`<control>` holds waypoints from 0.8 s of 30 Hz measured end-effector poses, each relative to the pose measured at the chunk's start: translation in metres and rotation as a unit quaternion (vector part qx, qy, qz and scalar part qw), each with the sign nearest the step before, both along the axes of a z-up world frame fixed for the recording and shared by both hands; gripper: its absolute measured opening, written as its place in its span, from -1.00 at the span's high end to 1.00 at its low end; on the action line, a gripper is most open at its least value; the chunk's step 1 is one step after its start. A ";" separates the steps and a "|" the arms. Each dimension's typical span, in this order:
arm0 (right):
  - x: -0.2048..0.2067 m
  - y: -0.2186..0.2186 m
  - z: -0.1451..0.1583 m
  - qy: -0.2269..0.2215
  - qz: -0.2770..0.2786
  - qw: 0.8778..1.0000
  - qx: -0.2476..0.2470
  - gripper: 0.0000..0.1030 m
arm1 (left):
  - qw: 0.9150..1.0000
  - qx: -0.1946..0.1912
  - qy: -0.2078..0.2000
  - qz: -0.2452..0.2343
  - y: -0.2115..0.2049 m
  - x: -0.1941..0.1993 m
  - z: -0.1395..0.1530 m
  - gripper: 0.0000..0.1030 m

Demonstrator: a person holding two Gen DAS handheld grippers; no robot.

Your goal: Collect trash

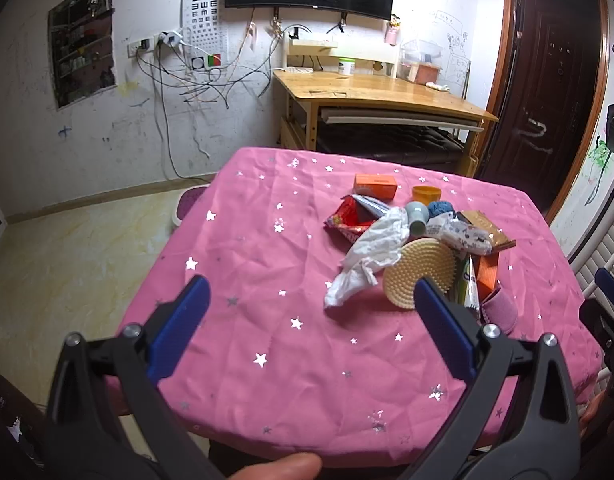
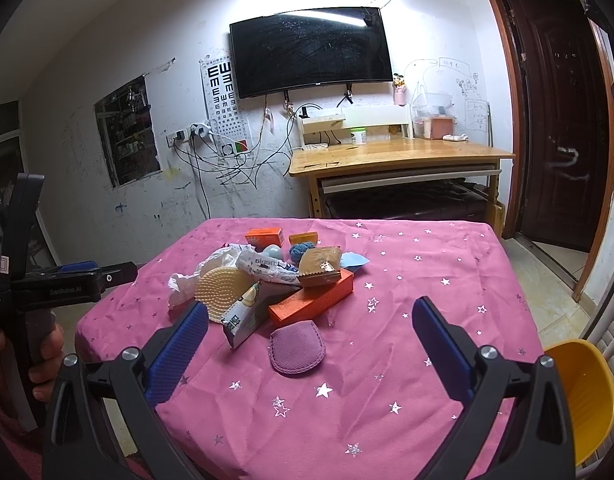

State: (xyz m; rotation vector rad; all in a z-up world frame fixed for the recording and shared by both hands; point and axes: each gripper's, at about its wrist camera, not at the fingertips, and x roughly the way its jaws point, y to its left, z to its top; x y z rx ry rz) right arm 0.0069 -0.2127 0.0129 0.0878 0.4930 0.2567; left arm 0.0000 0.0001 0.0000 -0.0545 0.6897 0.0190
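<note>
Both tongs are released, jaws spread wide and grasping nothing, each hovering above the near edge of the surface, which is draped in a pink cloth with silver stars. The left tongs frame bare cloth at lower centre of their view; the trash pile sits to the right of centre, its comb-like round brush just beyond the right finger. There the white crumpled bag lies fully exposed on the pile's left side, with a red wrapper behind it and a small orange box at the far end. The right tongs look at the same pile from the other side: here the bag is mostly hidden behind the brush, while a long orange box, a brown packet resting on it, a tilted carton and a purple pouch lying flat between the fingers are plain to see. Only this view shows a yellow bin at lower right, beside the surface, and, at left centre, the other tool held by a hand. The left view alone shows a fingertip at the bottom edge.
</note>
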 end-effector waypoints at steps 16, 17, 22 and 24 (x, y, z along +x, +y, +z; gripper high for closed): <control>-0.002 0.000 0.001 -0.001 0.004 1.000 0.002 -0.86 | 1.000 0.000 0.000 0.000 0.000 0.000 0.000 -0.90; -0.001 0.000 0.000 0.000 0.004 1.000 0.002 -0.86 | 1.000 -0.001 0.000 0.000 0.000 0.000 0.000 -0.90; -0.002 0.000 0.001 -0.001 0.003 1.000 0.002 -0.86 | 1.000 0.000 0.000 0.000 0.000 0.000 0.000 -0.90; -0.001 0.000 0.001 -0.001 0.004 1.000 0.002 -0.86 | 1.000 0.000 0.000 0.000 0.000 0.000 0.000 -0.90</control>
